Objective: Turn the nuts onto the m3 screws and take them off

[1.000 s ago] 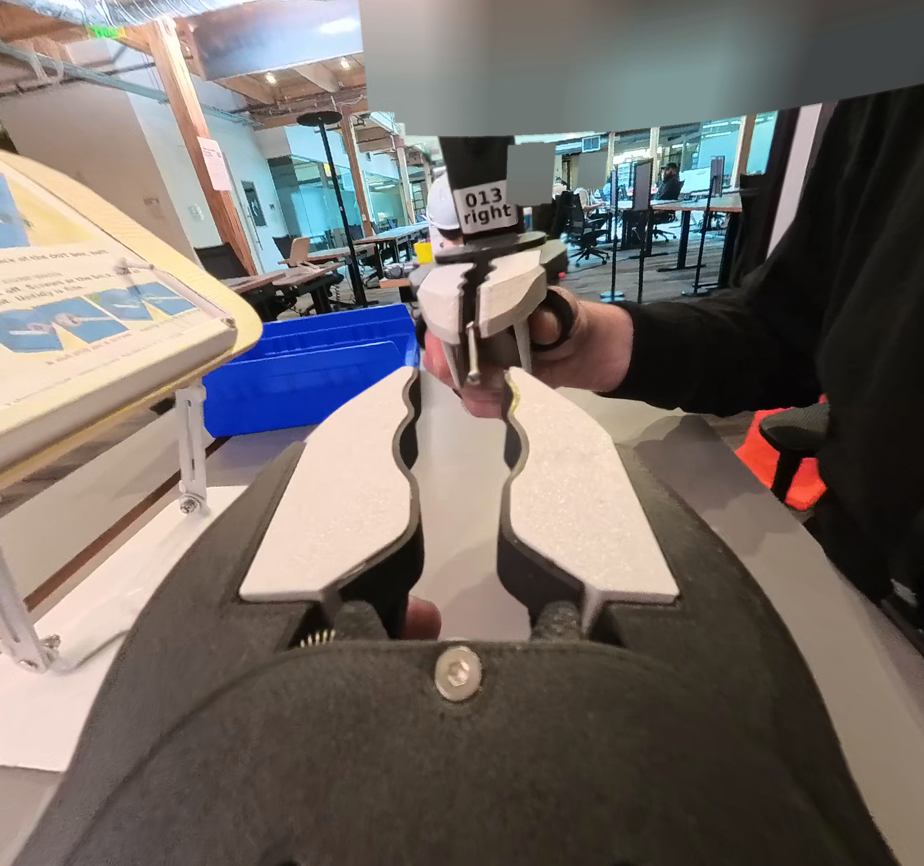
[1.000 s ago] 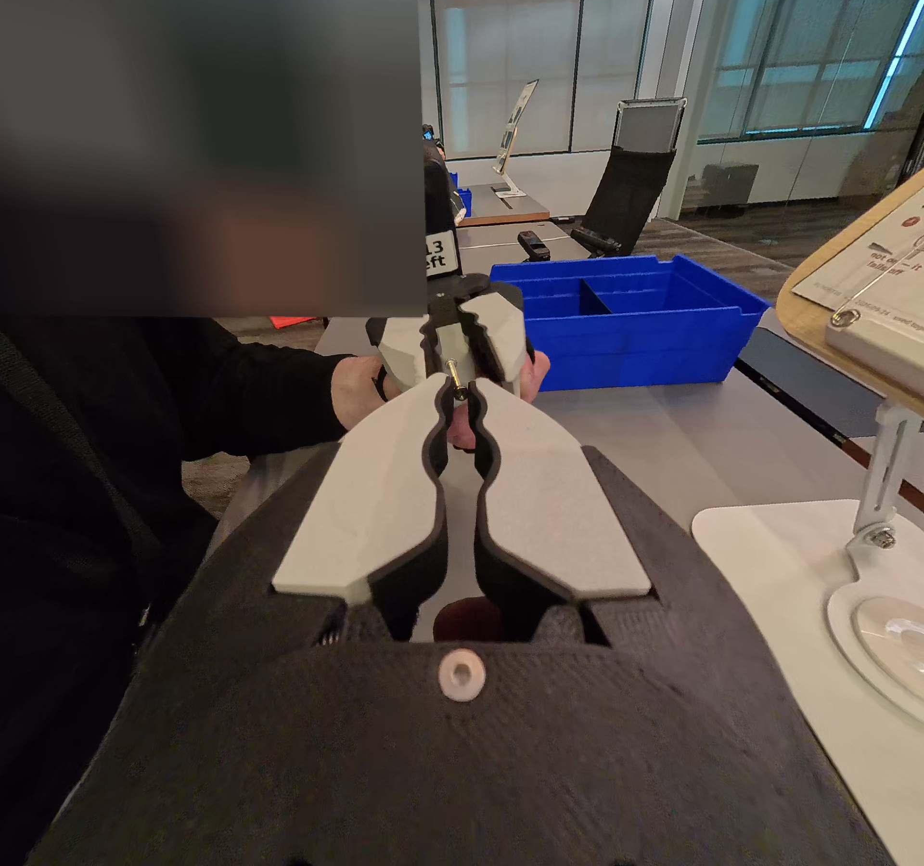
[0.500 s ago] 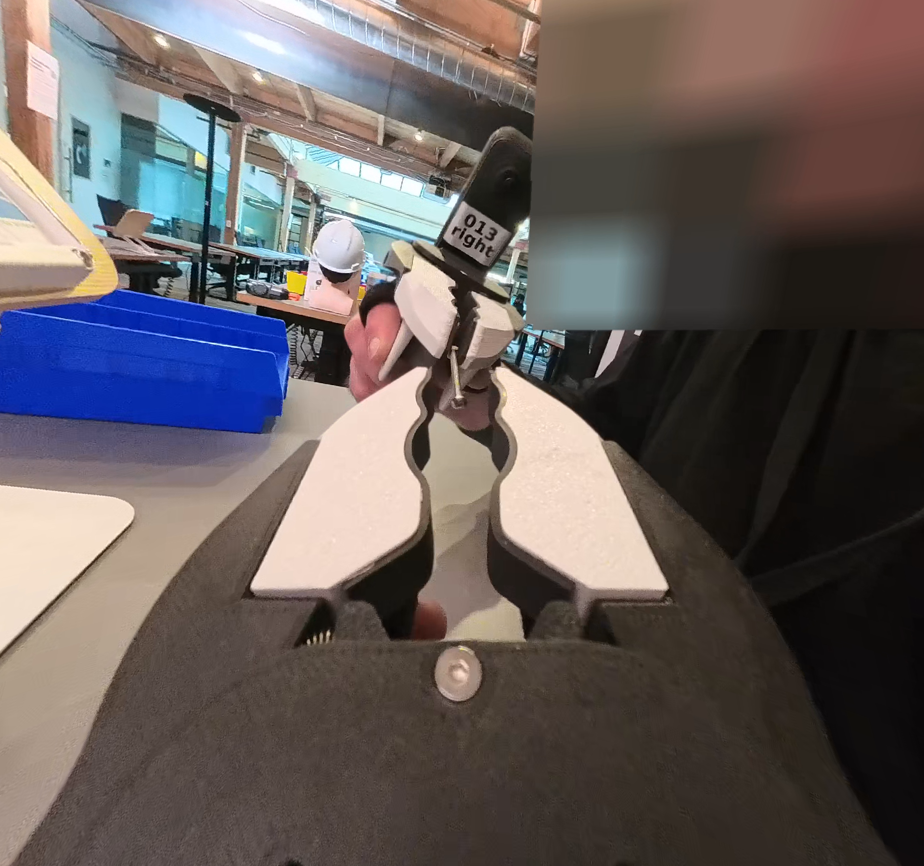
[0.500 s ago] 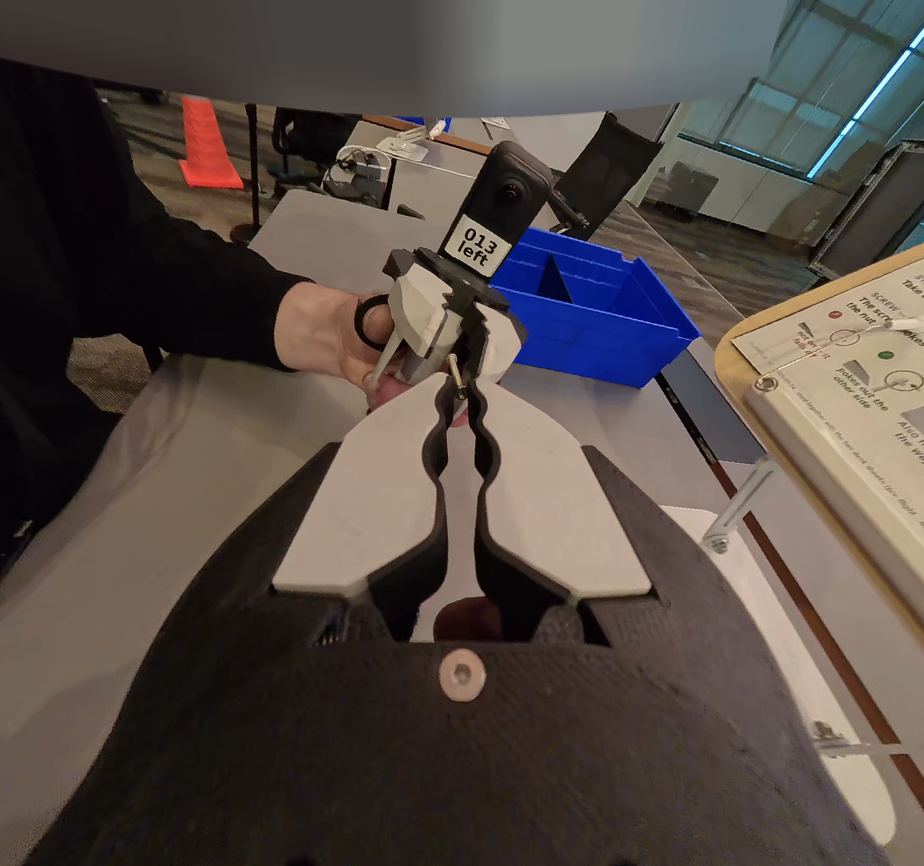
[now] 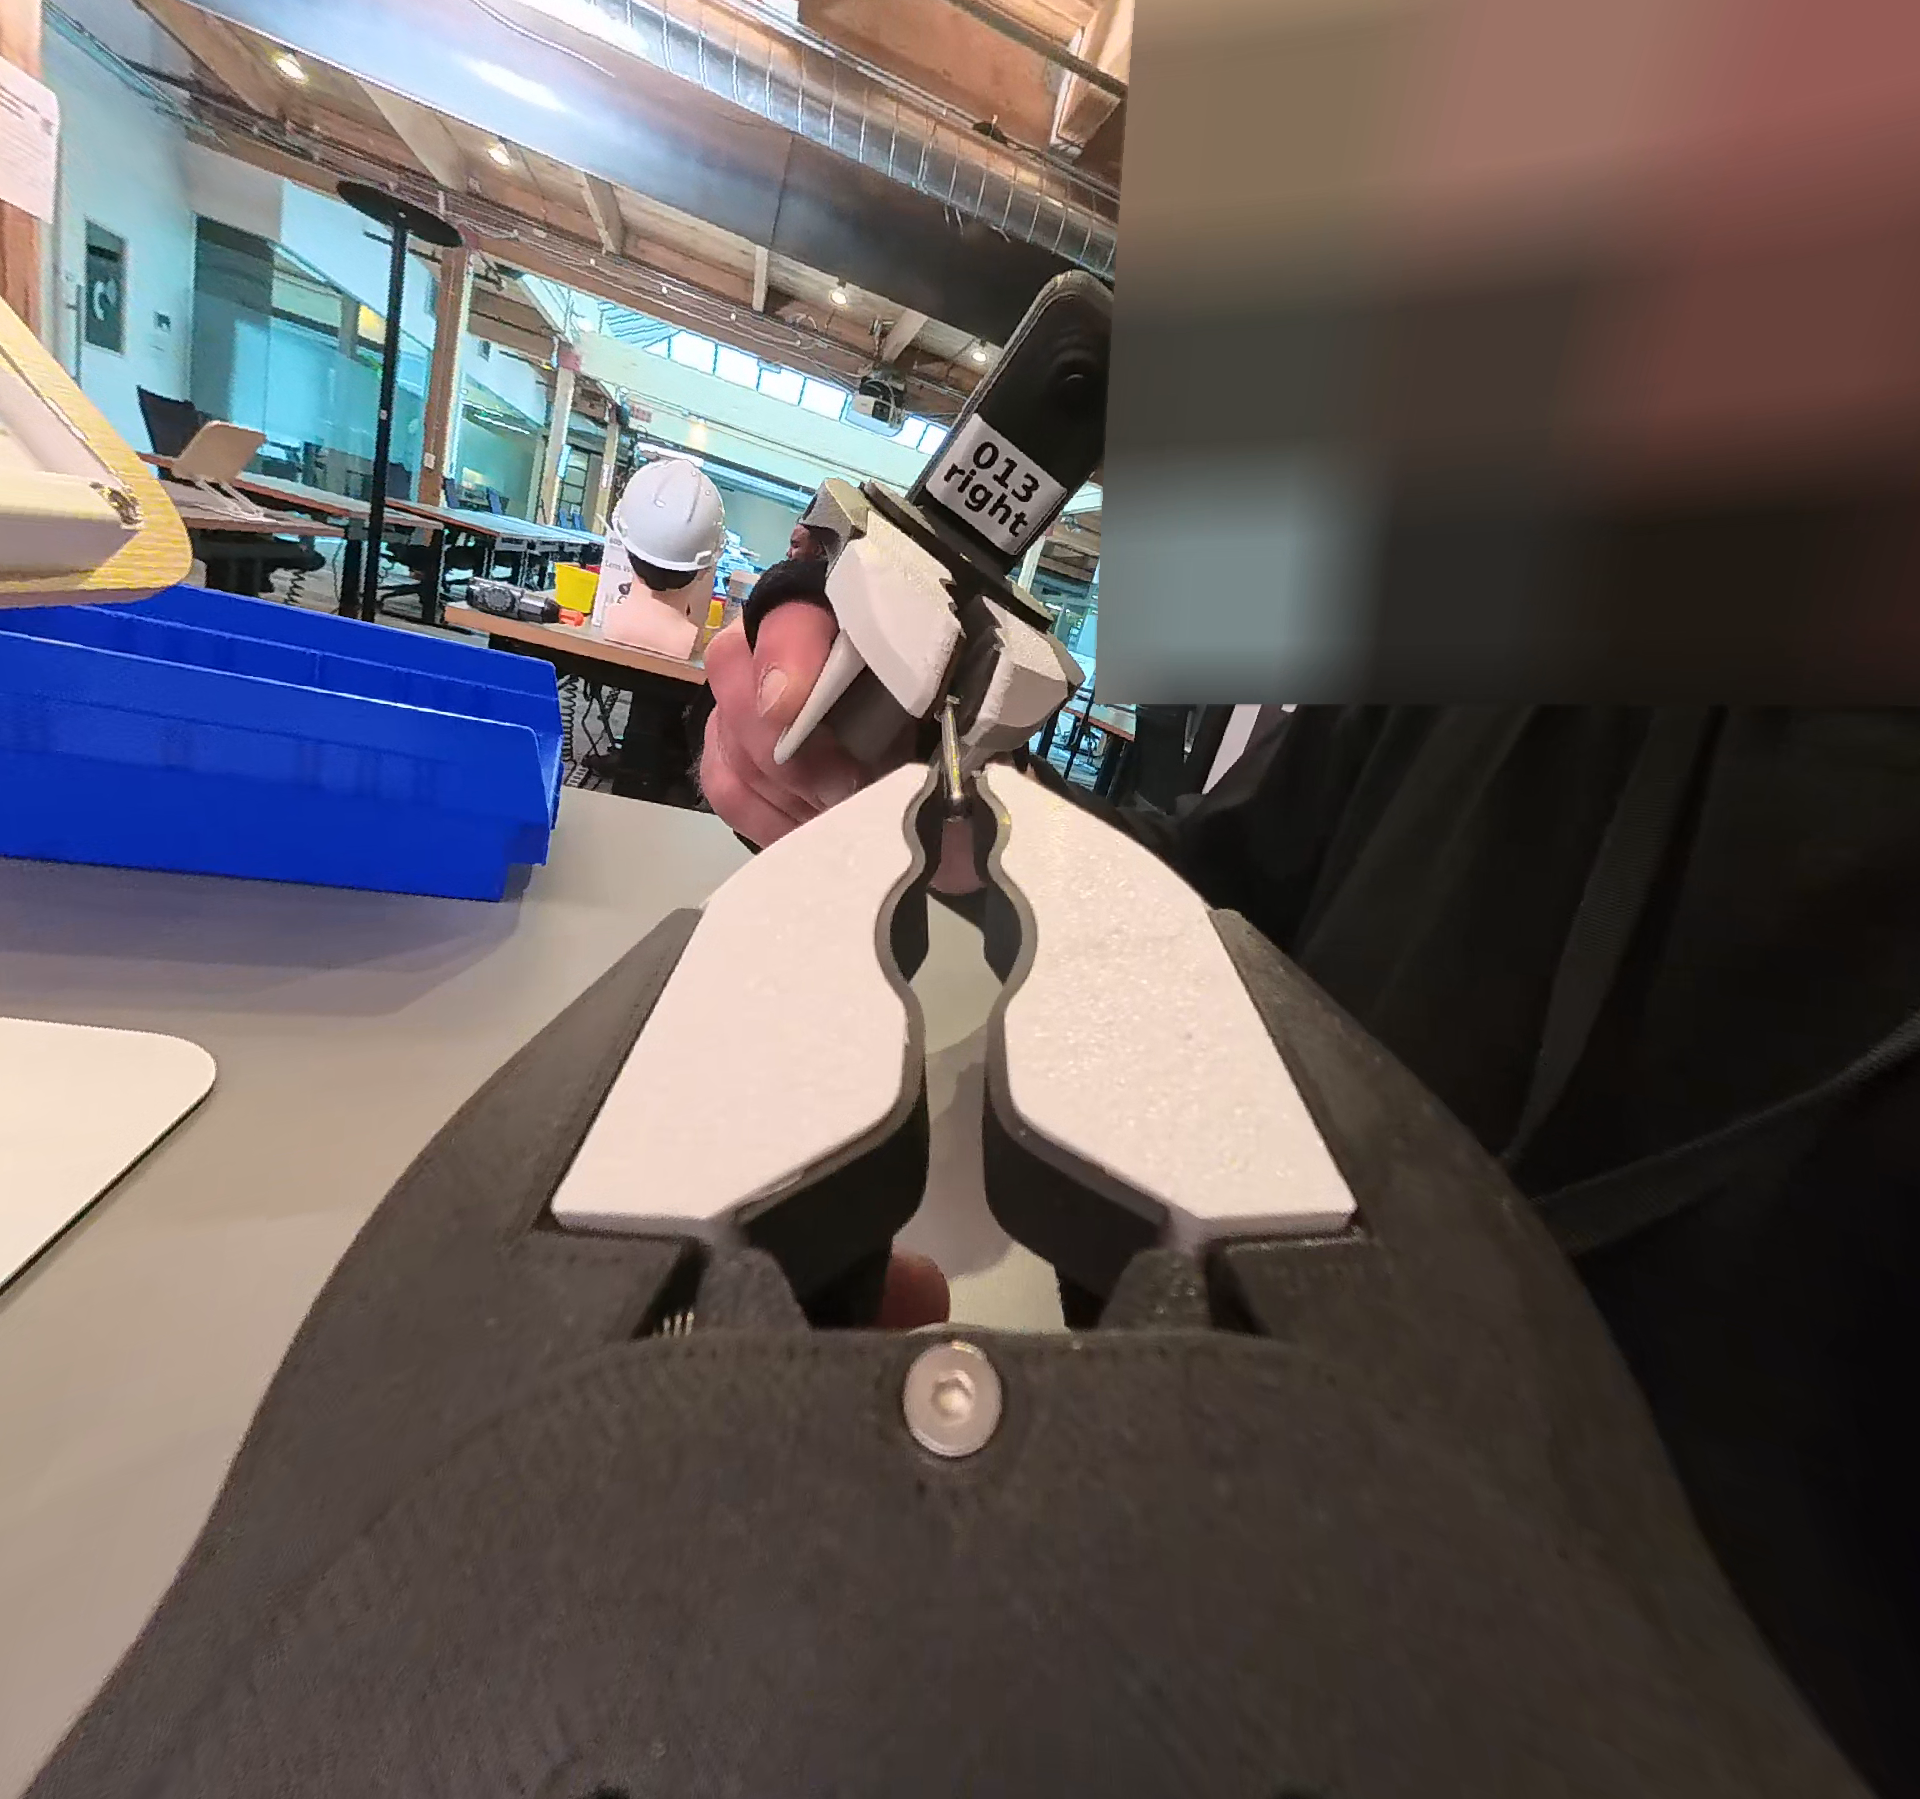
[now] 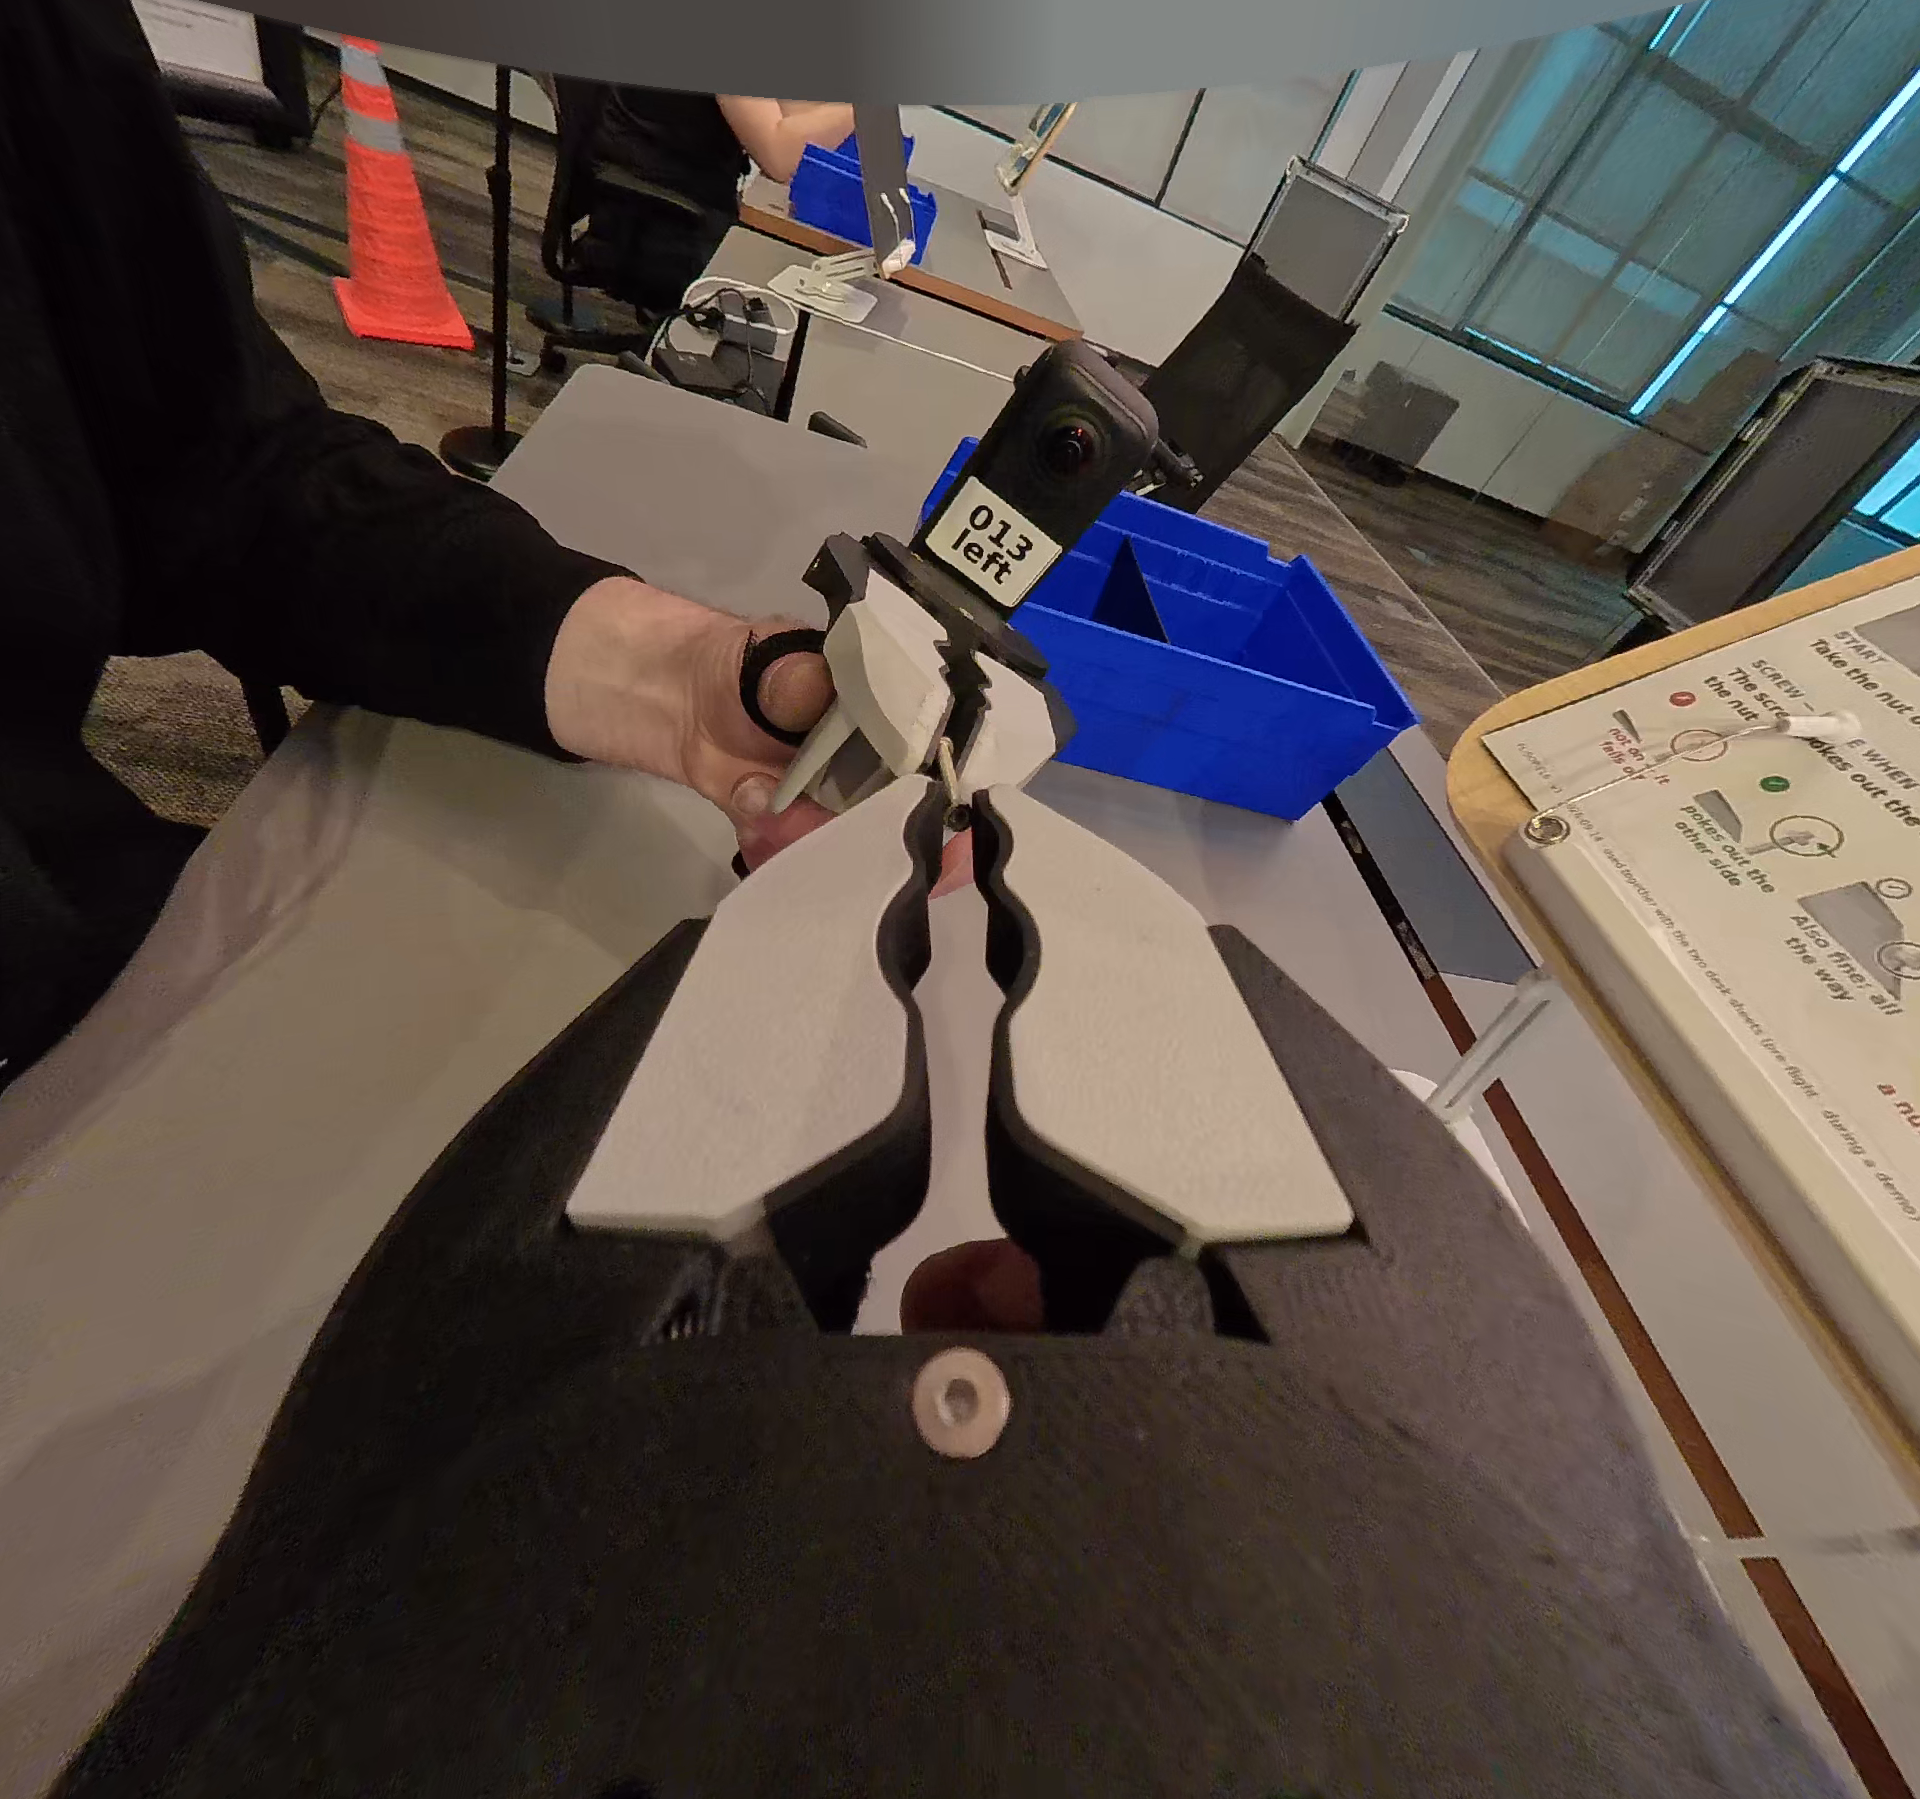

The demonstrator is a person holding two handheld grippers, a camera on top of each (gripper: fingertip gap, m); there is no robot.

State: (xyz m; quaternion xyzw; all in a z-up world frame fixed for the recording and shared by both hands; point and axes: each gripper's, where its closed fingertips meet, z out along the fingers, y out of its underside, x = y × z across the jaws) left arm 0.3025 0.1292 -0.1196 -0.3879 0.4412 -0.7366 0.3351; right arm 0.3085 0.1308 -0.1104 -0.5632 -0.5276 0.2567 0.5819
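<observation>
A thin metal screw (image 5: 949,747) spans the short gap between the two grippers, which face each other above the grey table (image 5: 312,980). My right gripper (image 6: 956,804) is shut on the screw's dark head end. It also shows farther off in the left wrist view (image 5: 961,700). My left gripper (image 5: 954,799) is shut on the other end, on a small metal piece that looks like the nut. It also shows farther off in the right wrist view (image 6: 951,736), where the screw (image 6: 948,773) runs between the tips. A person's hands hold both grippers.
A blue divided bin (image 6: 1195,700) stands on the table behind the grippers and also shows in the left wrist view (image 5: 260,741). A tilted instruction board (image 6: 1714,866) on a white base (image 5: 73,1105) stands to one side. The person's black-clad body (image 5: 1558,1022) is close by.
My left gripper was open a second ago and has closed on the free end of the screw. Both grippers have tilted and swung, staying tip to tip.
</observation>
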